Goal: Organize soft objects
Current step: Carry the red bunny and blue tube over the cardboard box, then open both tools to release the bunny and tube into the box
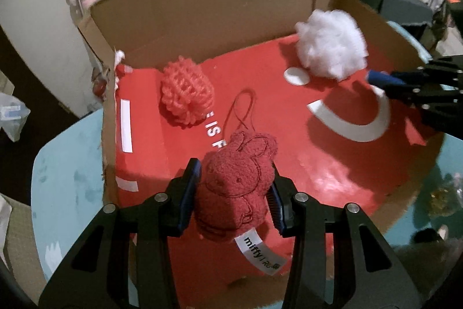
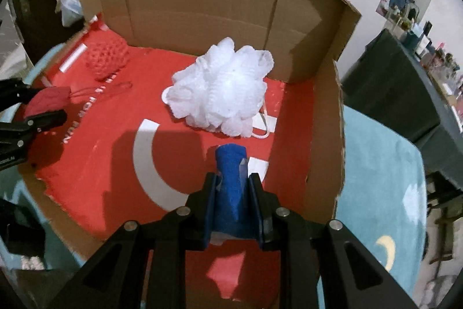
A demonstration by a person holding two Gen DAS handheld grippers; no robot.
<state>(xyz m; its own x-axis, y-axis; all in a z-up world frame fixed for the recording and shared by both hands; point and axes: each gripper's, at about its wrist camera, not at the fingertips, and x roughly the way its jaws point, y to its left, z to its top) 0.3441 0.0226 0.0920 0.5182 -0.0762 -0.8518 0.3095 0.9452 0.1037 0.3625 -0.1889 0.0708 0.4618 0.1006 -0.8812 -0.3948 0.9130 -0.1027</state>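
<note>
- The left gripper [image 1: 233, 193] clamps a dark red plush rabbit [image 1: 234, 187] between its two blue-padded jaws, above the near part of a cardboard box [image 1: 202, 5]; a white tag [image 1: 260, 254] reading "miffy" hangs from the toy toward the camera, and a thin red loop [image 1: 243, 109] trails from its head onto the box floor.
- The right gripper [image 2: 233, 193] is closed on a blue roll of soft fabric [image 2: 231, 178], which stands up between the jaws and pokes past their tips, over the box's red floor near its right wall.
- In the left wrist view, the right gripper [image 1: 379, 78] reaches in from the right edge, the blue roll's tip showing just beside the white puff.
- In the right wrist view, the left gripper [image 2: 49, 106] enters from the left edge with the red plush [image 2: 46, 100] in its jaws.
- A white mesh bath puff [image 2: 220, 91] lies on the red floor near the back wall, right of centre, its white cord looping out beside it.
- A coral-pink knitted ball [image 1: 185, 94] lies on the floor toward the back left corner, well apart from the puff.
- The box's floor is glossy red with white printed shapes and lettering; its brown walls stand upright at the back and sides.
- The box rests on a pale blue table [image 1: 66, 170].
- Plush toys and clutter line the blurred background.
</note>
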